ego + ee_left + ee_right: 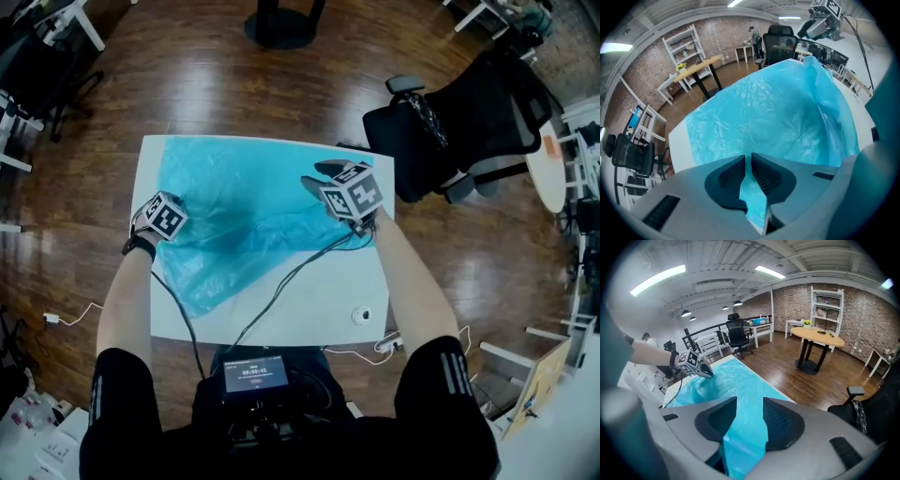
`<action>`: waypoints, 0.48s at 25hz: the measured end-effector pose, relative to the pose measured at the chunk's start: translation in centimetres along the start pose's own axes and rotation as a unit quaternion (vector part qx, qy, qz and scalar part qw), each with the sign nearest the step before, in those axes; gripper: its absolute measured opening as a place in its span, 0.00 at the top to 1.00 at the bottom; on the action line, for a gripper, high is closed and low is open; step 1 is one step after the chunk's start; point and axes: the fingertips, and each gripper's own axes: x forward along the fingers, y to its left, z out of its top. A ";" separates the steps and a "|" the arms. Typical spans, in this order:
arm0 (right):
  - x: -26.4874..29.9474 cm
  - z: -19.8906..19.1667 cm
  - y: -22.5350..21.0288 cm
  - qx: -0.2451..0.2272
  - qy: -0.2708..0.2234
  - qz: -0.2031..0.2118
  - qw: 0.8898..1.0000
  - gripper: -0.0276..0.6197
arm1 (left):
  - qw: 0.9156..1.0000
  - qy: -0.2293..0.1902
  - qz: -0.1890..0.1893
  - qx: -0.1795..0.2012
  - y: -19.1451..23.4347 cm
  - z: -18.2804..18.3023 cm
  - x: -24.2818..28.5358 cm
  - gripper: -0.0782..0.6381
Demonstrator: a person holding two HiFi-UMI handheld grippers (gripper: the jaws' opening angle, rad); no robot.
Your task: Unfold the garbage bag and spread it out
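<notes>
One garbage bag [246,211] (blue) on one table [323,305].

Bright, even indoor light fills all three views. In the head view the wooden floor [234,84] shows soft pale glare streaks across the upper frame, the white table [328,309] is bright but not washed out, and a soft dark shadow sits in the middle of the garbage bag [216,187]. Both gripper views have heavy fisheye bending and black vignetted corners. A ceiling strip light [658,280] burns white at the upper left of the right gripper view. The nearest surfaces along the bottom edges look soft and blurred
</notes>
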 end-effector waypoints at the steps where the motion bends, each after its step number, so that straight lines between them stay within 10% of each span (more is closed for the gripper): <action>1: -1.1 -0.7 -0.9 0.010 -0.007 -0.011 1.000 0.64 | 1.000 0.003 0.003 0.000 0.1 0.0 -0.2 0.84; 12: -9.2 -11.7 -8.0 0.115 -0.032 -0.084 0.989 0.60 | 1.000 0.006 -0.006 0.006 -0.3 0.0 0.5 0.85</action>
